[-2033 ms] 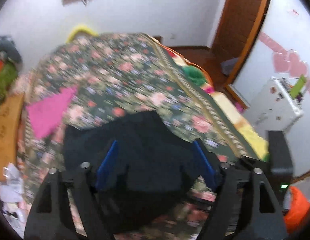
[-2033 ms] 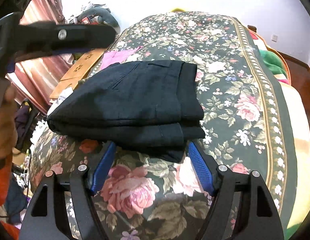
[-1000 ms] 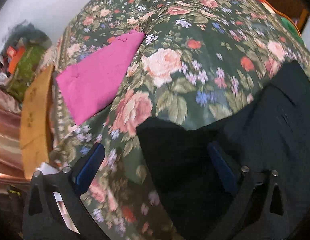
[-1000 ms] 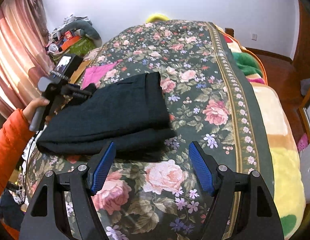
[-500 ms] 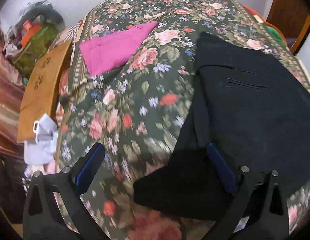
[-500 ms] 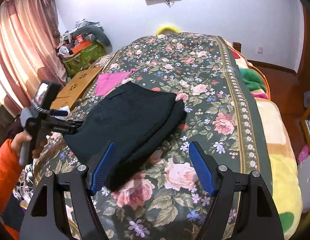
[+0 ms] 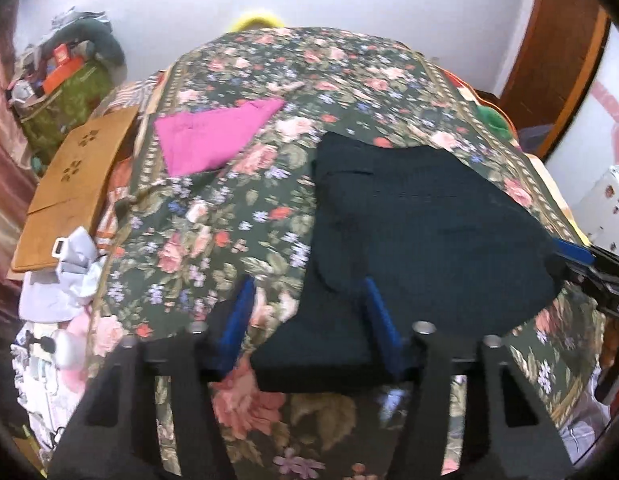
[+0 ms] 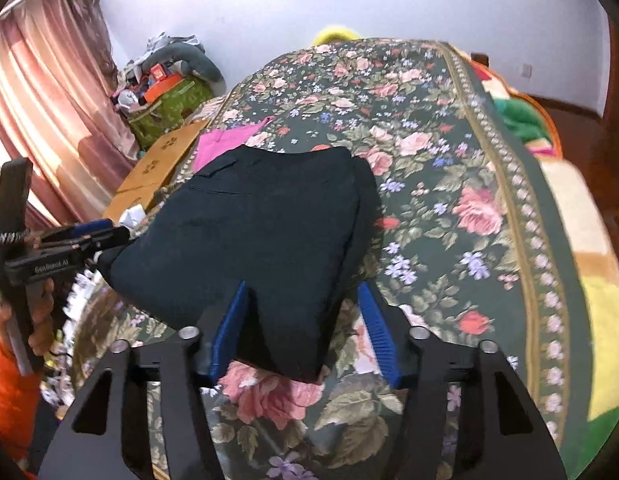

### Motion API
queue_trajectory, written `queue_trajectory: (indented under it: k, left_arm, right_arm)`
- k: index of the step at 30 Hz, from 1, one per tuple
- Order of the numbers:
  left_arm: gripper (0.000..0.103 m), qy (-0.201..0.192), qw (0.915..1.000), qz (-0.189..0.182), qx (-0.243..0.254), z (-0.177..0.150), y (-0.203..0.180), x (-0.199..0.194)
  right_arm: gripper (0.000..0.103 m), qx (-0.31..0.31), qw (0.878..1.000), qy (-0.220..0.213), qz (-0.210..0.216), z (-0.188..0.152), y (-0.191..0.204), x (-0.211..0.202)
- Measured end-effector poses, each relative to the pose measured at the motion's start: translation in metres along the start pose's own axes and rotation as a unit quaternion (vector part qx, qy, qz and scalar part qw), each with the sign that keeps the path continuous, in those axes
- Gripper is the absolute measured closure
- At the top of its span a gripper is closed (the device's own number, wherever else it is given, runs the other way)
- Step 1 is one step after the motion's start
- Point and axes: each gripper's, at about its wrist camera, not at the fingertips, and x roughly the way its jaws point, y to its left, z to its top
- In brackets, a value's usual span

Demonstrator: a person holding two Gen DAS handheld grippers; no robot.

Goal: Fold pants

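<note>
The pants (image 8: 261,232) are seen to be plain black, laid on a dark green bedspread (image 8: 449,184) patterned with pink roses. A magenta cloth (image 7: 213,140) and rose-pink curtains (image 8: 41,104) are shown.

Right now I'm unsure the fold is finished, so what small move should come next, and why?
Probably draw both grippers back off the bundle. The black pants lie folded in a compact stack on the floral bedspread. The left gripper and right gripper are closing, each straddling a near corner of the stack without visibly pinching it, so no further fold seems needed.
</note>
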Motion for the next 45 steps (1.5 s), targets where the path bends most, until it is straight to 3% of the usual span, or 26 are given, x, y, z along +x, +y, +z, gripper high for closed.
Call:
queue_trajectory:
  k: [2,8,13,15,17,22,27,30,32,35,40,45]
  left_arm:
    - [0.063,0.021,0.9998,-0.001,0.0,-0.006,0.0,0.013]
    - [0.062,0.013,0.9997,-0.012,-0.018,-0.021,0.011,0.014]
    - [0.062,0.012,0.9995,-0.008,-0.026,-0.026,0.016,0.006]
    - [0.063,0.008,0.9994,0.008,-0.032,-0.028,0.021,0.0]
    - [0.066,0.009,0.9982,0.049,-0.034,-0.033,0.03,-0.002]
    - [0.07,0.025,0.9964,0.064,-0.05,-0.036,0.054,0.001]
    - [0.069,-0.007,0.9977,0.053,-0.042,-0.009,0.057,-0.014]
    - [0.056,-0.024,0.9986,0.04,-0.026,0.018,0.046,-0.014]
    - [0.046,-0.036,0.9989,0.027,-0.011,0.037,0.036,-0.012]
    - [0.039,-0.047,0.9986,0.016,0.02,0.063,0.016,-0.004]
    - [0.034,-0.032,0.9981,0.003,0.053,0.096,-0.006,0.027]
    - [0.034,0.013,0.9988,-0.031,0.037,0.118,-0.011,0.072]
  right_arm:
    - [0.065,-0.006,1.0,0.006,-0.002,-0.002,0.002,0.003]
    - [0.08,-0.049,0.998,0.014,-0.023,-0.01,0.005,0.004]
    - [0.084,-0.048,0.999,0.015,-0.021,-0.012,0.001,-0.001]
    - [0.085,-0.051,0.998,0.014,-0.024,-0.013,0.001,-0.003]
    - [0.087,-0.05,0.998,0.014,-0.024,-0.015,0.0,-0.004]
    - [0.088,-0.045,0.999,0.017,-0.023,-0.014,-0.002,-0.01]
    - [0.088,-0.028,0.999,0.003,-0.023,0.004,-0.011,-0.023]
    - [0.084,-0.022,0.999,-0.005,-0.027,0.022,-0.016,-0.024]
    - [0.075,-0.027,0.999,-0.012,-0.032,0.033,-0.018,-0.022]
    - [0.067,-0.044,0.998,-0.018,-0.035,0.052,-0.018,-0.011]
    - [0.065,-0.055,0.998,-0.008,-0.029,0.08,-0.021,0.019]
    - [0.065,-0.05,0.998,0.032,-0.014,0.102,-0.03,0.066]
